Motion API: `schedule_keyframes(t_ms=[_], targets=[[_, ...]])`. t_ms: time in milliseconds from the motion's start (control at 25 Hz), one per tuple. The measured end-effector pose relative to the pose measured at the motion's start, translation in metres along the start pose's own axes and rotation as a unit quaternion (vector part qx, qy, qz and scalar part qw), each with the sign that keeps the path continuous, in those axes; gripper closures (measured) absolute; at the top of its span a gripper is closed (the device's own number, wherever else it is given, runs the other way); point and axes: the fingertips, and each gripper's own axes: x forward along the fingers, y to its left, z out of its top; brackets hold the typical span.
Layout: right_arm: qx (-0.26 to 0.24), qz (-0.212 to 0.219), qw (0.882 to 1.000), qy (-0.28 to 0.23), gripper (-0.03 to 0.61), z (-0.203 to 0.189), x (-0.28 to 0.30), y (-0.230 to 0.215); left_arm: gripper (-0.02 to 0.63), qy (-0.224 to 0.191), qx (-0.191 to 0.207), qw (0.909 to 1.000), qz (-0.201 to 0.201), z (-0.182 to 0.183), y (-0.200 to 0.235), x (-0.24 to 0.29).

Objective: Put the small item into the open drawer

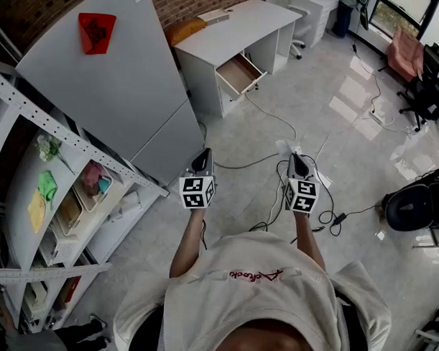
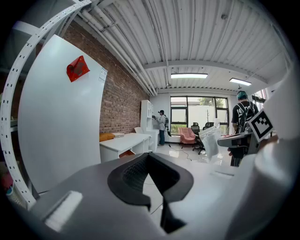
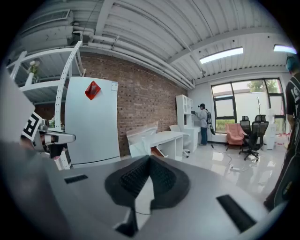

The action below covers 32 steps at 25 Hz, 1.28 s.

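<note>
Carry step. Right tool (image 3: 149, 160) is pinched on the clear packet (image 3: 141, 139); left tool (image 2: 148, 156) is closed, empty. Drawer (image 1: 239, 74) under the worktop (image 1: 243, 24) stands open, well ahead. Next: walk up, lower the packet in, release.

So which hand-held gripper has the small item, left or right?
The right hand-held gripper: its jaws are shut on a translucent plastic item sticking out past the tips. The left hand-held gripper is shut with nothing between its jaws.

wht desk (image 1: 243, 26), red-brick wall (image 3: 140, 101), wht small item (image 3: 140, 143)
</note>
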Motion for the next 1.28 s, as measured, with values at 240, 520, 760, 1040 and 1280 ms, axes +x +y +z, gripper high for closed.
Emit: schedule_keyframes(t_ms=[240, 520, 760, 1040, 1280], targets=[[0.000, 0.000, 1.000, -0.001, 0.568, -0.002, -0.003, -0.005, 0.604, 0.000, 0.001, 1.0000, 0.001, 0.002, -0.004, 0.005], [0.002, 0.004, 1.000, -0.004, 0.567, -0.003, -0.003, -0.020, 0.604, 0.002, 0.007, 1.0000, 0.003, 0.005, -0.018, 0.012], [-0.006, 0.019, 1.000, 0.002, 0.566, -0.006, 0.000, -0.033, 0.604, -0.003, 0.003, 0.9999, 0.015, 0.011, -0.030, 0.021], [-0.019, 0.035, 0.999, 0.002, 0.567, -0.006, 0.007, -0.055, 0.604, -0.002, 0.004, 0.9996, 0.028, 0.009, -0.052, 0.030], [-0.024, 0.057, 0.998, 0.003, 0.566, -0.008, 0.020, -0.053, 0.604, 0.008, -0.004, 0.9989, 0.046, -0.005, -0.052, 0.029]])
